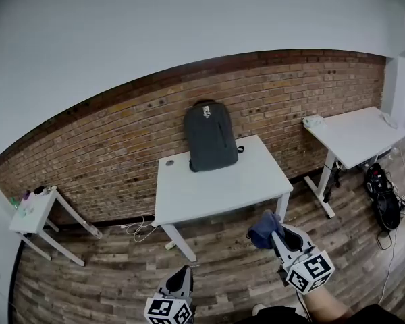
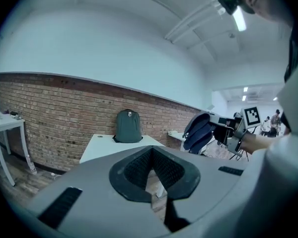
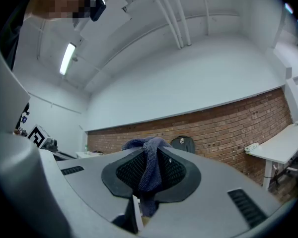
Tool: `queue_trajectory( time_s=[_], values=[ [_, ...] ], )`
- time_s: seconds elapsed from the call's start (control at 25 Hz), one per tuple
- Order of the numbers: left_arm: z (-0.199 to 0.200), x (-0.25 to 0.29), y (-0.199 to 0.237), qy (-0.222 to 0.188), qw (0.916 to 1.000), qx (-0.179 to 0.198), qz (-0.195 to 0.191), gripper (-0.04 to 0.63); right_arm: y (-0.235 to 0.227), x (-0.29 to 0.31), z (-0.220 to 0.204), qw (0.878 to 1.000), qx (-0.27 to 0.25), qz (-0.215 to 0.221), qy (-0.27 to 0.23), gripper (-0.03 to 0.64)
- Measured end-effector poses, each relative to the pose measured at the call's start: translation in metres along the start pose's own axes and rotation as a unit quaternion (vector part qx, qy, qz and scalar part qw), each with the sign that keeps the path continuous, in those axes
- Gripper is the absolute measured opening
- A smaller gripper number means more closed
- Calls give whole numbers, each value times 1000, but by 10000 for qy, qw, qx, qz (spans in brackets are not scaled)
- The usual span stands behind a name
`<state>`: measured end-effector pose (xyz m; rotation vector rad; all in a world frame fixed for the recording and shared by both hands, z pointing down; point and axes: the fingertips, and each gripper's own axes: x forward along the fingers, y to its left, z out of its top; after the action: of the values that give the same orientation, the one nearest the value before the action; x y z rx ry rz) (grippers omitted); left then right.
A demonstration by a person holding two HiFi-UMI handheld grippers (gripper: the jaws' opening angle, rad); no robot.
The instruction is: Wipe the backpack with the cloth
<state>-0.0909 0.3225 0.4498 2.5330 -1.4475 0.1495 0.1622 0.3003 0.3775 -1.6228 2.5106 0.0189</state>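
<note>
Left gripper (image 1: 183, 273) is pinched closed on nothing, well short of the backpack (image 1: 210, 136), which stands upright at the back of the table (image 1: 216, 189). Right gripper (image 1: 274, 231), also well short of the backpack, clamps the blue cloth (image 1: 262, 229). My worry: a hard swipe could topple the unbraced backpack.

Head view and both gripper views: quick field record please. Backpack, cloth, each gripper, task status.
backpack: dark grey, upright at the back of the white table, against the brick wall
cloth: blue, bunched, held short of the table
left gripper: jaws together, nothing between them
right gripper: jaws clamped on the cloth
contact: cloth and backpack apart
status: wiping not yet begun
</note>
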Motion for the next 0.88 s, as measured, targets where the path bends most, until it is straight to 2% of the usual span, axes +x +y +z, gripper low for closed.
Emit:
queue_trajectory(
  time_s=[0.44, 0.88],
  values=[
    [37, 109, -2, -20, 9997, 119, 209, -5, -85, 68, -10, 9990, 184, 375, 153, 54],
    [31, 142, 7, 140, 9990, 34, 429, -5, -114, 99, -31, 9978, 296, 472, 345, 54]
  ],
)
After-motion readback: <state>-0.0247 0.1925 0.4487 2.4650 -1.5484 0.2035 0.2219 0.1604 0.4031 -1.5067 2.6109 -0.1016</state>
